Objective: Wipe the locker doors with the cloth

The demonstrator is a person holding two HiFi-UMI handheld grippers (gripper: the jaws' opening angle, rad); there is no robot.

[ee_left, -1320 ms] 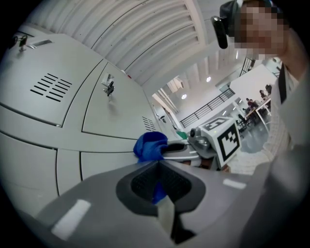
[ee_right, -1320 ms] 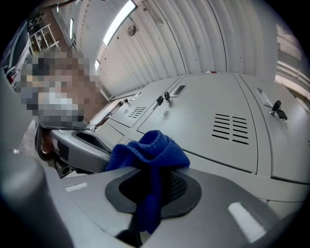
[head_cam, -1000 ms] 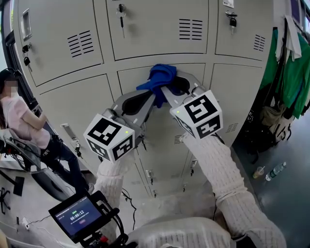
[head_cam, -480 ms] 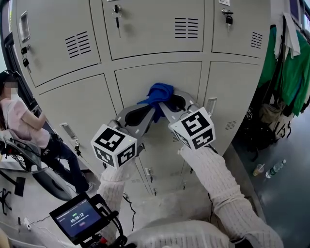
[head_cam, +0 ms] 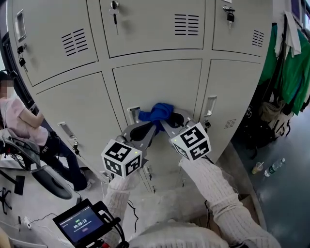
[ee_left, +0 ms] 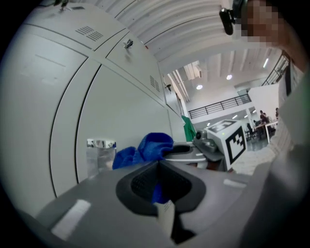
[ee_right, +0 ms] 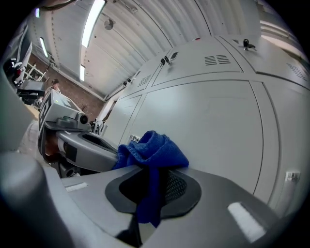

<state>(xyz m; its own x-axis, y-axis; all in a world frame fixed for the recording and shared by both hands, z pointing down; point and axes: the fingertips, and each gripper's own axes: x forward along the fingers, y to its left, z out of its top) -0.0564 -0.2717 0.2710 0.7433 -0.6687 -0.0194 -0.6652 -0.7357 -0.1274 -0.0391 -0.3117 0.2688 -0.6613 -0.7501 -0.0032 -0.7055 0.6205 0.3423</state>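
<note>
Gripping the blue cloth (head_cam: 157, 112) with both tools at once; left tool (head_cam: 147, 125) shut on one end of it, with a strip of blue pinched deep between the jaws in the left gripper view; right tool (head_cam: 167, 122) likewise shut on the other end, with a fold of blue hanging down through the closed jaws in the right gripper view; nothing else held.

Bunched into a lump between the two tips, long axis running left to right from one tool to the other; pressed, by the look of it, against the lower edge of the middle locker door (head_cam: 160, 80), just right of the chrome latch (head_cam: 132, 112) and well left of the handle (head_cam: 209, 104) on the neighbouring door. Straight ahead of both tools, then, and equally near to each; no reaching called for, only a push along the panel.

Judging by the position, mid-stroke and low on this door; above the cloth, most of the grey panel; below and to either side, more doors. Probably best to sweep upward or sideways with both grips closed and clear of the latch; snagging the cloth there seems the likeliest mishap.

As for containers: every door in sight shut, contents hidden; keys (head_cam: 114, 12) hanging from the upper ones. Down on the floor (head_cam: 290, 193) at the right, a bottle (head_cam: 275, 169) and a cup (head_cam: 258, 170), fill impossible to tell; green garments (head_cam: 290, 72) hanging beside the lockers, well apart from the work.
</note>
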